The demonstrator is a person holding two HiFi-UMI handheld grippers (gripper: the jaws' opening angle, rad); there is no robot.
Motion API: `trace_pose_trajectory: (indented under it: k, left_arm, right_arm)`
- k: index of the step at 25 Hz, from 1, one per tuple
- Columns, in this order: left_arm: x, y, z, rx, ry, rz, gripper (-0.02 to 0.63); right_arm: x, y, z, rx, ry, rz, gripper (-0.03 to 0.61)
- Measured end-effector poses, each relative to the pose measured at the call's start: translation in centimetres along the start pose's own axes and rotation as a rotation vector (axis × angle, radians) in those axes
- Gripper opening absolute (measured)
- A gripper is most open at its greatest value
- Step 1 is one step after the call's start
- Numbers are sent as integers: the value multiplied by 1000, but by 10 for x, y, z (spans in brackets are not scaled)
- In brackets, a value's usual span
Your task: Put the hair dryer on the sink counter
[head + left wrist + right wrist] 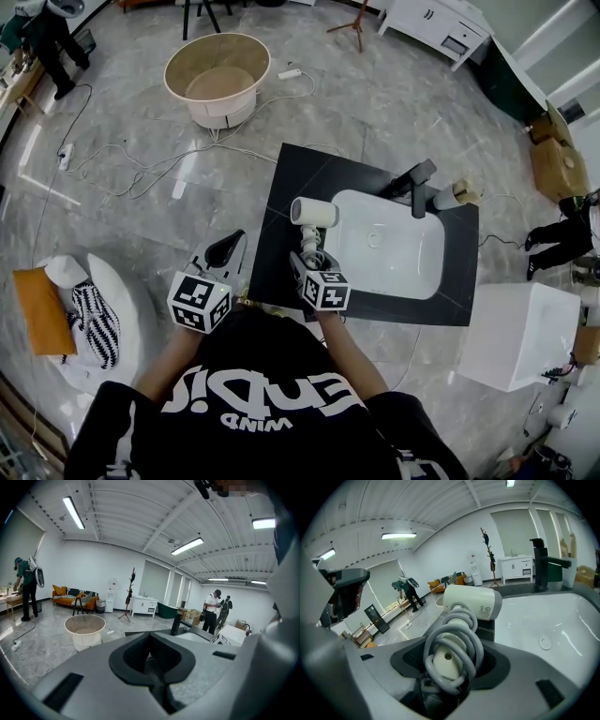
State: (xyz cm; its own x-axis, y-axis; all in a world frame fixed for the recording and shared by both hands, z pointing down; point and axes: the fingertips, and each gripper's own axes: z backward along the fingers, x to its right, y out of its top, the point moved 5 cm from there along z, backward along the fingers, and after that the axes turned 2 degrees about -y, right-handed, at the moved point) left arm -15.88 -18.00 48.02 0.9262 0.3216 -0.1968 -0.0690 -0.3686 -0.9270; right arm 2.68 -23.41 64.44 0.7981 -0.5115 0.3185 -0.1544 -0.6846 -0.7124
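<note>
So, the right gripper [309, 261] has its fingers clenched around the handle of the hair dryer [314, 214], and the right gripper view [450, 665] shows that pretty clearly: the white handle sits right in the dark notch between the fingers, with the grey cord [457, 634] looped around it a bunch of times. The dryer's barrel points sideways, with its rear end and a little label facing the camera. From the head view the dryer is over the black surface [281, 225], on the narrow strip just left of the white sink basin [394, 253], near the surface's left edge. I honestly can't tell whether it's resting on the surface or held a bit above it. The black faucet [417, 187] stands at the far side of the basin, well apart from the dryer. The left gripper [225, 251] is off to the left of the surface, over the marble floor [141, 141], and it's got nothing in it; in the left gripper view [152, 660] the fingers look pressed together, with only the empty notch showing. Further out on the floor there's a round beige tub [217, 75] with white cables trailing around it, and a white box-like unit [520, 333] sits to the right of the surface.
</note>
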Motion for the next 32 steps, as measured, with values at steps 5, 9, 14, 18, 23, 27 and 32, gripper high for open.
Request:
trace_pose_trajectory:
  k: [5, 9, 14, 18, 23, 27, 32]
  left_arm:
    - [-1, 1, -1, -1, 5, -5, 9]
    - [-1, 1, -1, -2, 8, -3, 9]
    - [-1, -1, -2, -3, 7, 0, 9]
    - [-2, -1, -3, -4, 11, 8, 9]
    - [-4, -4, -3, -1, 16, 19, 9]
    - [-5, -5, -2, -3, 18, 30, 9]
    - [-3, -3, -4, 0, 10, 34, 9]
  right_arm:
    - [1, -2, -4, -21, -8, 34, 267]
    - [0, -3, -7, -46, -22, 68, 268]
    - [-1, -8, -10, -80, -52, 124, 268]
    - [-1, -12, -14, -113, -73, 171, 268]
    - [0, -19, -19, -137, -90, 206, 269]
    - [-1, -19, -19, -138, -85, 218, 273]
    - [-3, -19, -18, -126, -46, 215, 282]
